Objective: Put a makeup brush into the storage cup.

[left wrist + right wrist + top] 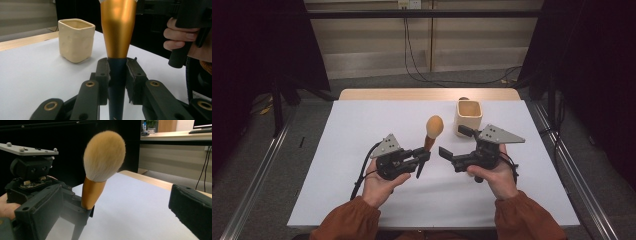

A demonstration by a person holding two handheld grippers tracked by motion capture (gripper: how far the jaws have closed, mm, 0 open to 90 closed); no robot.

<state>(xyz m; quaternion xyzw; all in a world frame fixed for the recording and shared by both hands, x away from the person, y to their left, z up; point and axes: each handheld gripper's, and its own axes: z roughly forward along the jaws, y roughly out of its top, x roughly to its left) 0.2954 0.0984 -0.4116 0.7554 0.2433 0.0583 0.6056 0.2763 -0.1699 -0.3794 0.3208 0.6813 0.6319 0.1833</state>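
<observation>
A makeup brush (pixel 432 131) is gripped upright by its dark handle in the left claw (pixel 424 156). Just beside it, the right claw (pixel 452 144) is held spread wide, with nothing grasped; a cream cup (pixel 468 116) stands beyond.

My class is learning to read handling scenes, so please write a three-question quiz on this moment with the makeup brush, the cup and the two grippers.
1. True or false: the left gripper is shut on the dark handle of the makeup brush.
2. Which way does the brush head point? A) down at the table B) up, away from the table C) into the cup
3. Where does the cream cup stand compared with the right gripper: nearer the person or farther away?

Key:
1. True; its fingers press the handle from both sides.
2. B.
3. Farther away, on the white table; the right gripper is open and holds nothing.
</observation>
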